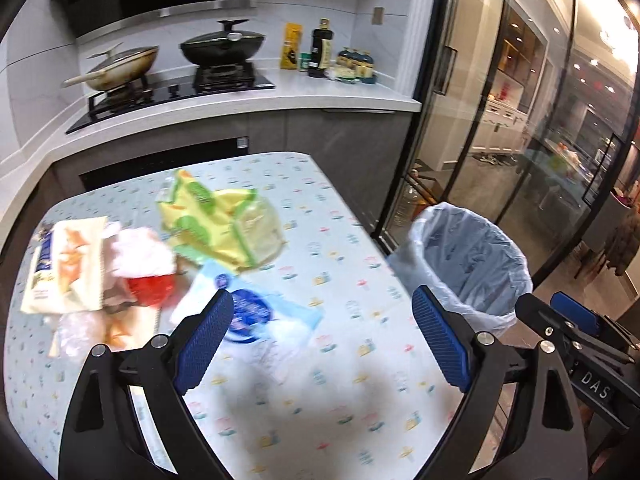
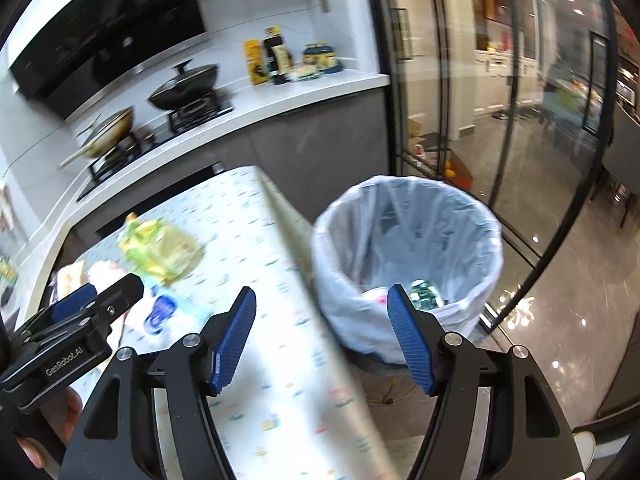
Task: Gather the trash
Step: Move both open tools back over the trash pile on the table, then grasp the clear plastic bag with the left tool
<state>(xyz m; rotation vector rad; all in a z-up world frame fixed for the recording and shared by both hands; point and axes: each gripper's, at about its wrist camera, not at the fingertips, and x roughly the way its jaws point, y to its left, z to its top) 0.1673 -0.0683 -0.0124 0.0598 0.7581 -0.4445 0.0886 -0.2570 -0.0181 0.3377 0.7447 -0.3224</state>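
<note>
Trash lies on the patterned table [image 1: 320,380]: a yellow-green bag [image 1: 216,220], a blue-and-white wrapper [image 1: 248,312], a cream snack bag [image 1: 68,264] and a red-and-pink wrapper [image 1: 148,276]. My left gripper [image 1: 320,340] is open and empty, just above the table near the blue wrapper. My right gripper [image 2: 320,336] is open and empty, over the table's right edge beside the bin [image 2: 404,248]. The bin has a pale blue liner and holds a green-white can [image 2: 426,294]. The bin also shows in the left wrist view [image 1: 468,256]. The yellow-green bag [image 2: 160,252] and blue wrapper [image 2: 164,308] show in the right view.
A kitchen counter [image 1: 280,96] with a stove, two pans [image 1: 224,46] and bottles [image 1: 322,50] stands behind the table. Glass sliding doors [image 2: 500,120] stand right of the bin. The right gripper [image 1: 576,320] shows at the left view's right edge.
</note>
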